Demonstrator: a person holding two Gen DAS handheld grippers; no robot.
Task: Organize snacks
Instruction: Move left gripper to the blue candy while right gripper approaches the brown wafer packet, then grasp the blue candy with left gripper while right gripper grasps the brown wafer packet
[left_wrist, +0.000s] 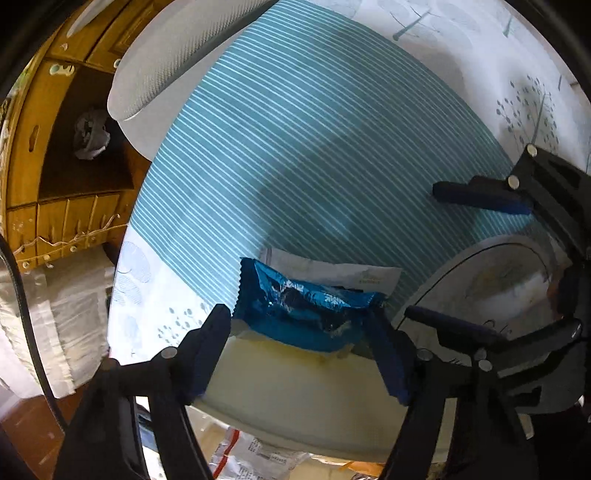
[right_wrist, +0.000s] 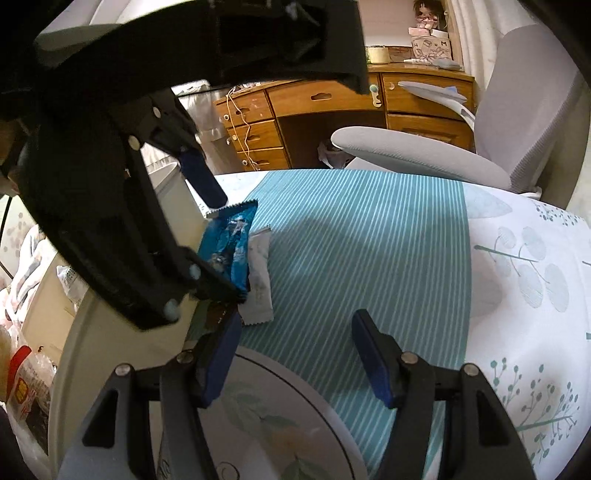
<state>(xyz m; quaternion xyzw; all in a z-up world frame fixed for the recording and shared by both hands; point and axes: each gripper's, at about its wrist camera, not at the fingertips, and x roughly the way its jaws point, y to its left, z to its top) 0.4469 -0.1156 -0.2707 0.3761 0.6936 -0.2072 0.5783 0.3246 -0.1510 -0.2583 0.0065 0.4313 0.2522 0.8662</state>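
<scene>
Covering most of the surface is a cloth, white w/ leaf prints, plus a teal striped band down the middle. Behind it sits a grey office chair and a wooden desk w/ drawers.

At the near edge of the surface lies a round white plate w/ leaf pattern, just under the right tool. That tool's blue pads are spread apart, nothing btwn them, hovering over plate rim and stripes.

Left tool points steeply down at the surface edge. Its pads straddle a blue foil snack pack, one pad at each end of the wrapper; pads look to be touching the wrapper ends, but can't tell if they're really squeezing it. Pack lies on the striped band by the surface edge, partly on top of a white snack packet that sticks out beside it, both near the plate.
</scene>
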